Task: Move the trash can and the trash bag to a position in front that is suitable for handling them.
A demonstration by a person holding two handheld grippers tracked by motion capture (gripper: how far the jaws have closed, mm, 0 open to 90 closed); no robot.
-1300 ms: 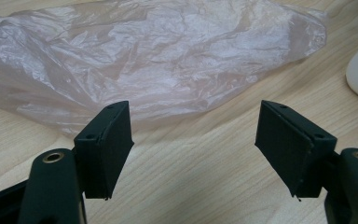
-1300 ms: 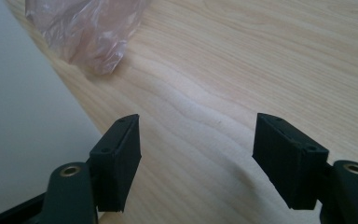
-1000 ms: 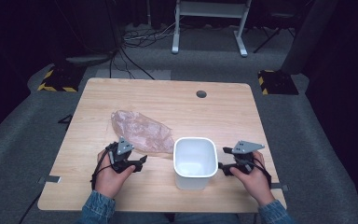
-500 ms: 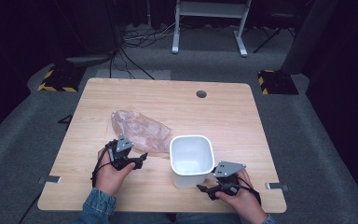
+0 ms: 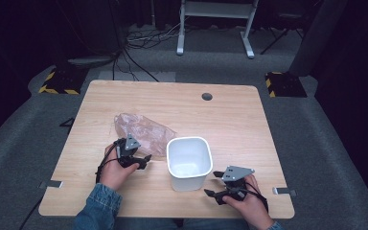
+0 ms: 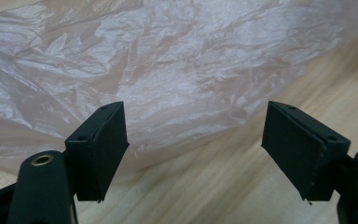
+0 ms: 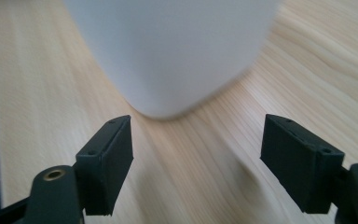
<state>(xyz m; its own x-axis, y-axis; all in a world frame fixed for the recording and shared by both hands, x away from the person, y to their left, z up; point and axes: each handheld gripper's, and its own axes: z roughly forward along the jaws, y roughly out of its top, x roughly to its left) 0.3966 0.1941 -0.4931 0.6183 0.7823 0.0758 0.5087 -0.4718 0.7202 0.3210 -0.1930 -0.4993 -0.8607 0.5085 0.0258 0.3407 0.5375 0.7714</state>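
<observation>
Right tool (image 5: 214, 184) has dropped from beside the white bin (image 5: 189, 163) toward the near tabletop (image 5: 230, 120) edge, jaws just widening, empty | left tool (image 6: 193, 140) gaping at the plastic bag (image 5: 141, 132) | step: approach | next: pinch bag edge, steady bin.

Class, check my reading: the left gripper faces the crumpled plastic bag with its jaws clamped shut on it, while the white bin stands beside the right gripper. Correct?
Not quite. The left gripper faces the plastic bag, but its jaws stand open with nothing between them, as the left gripper view shows. The white bin does stand beside the right gripper.
</observation>
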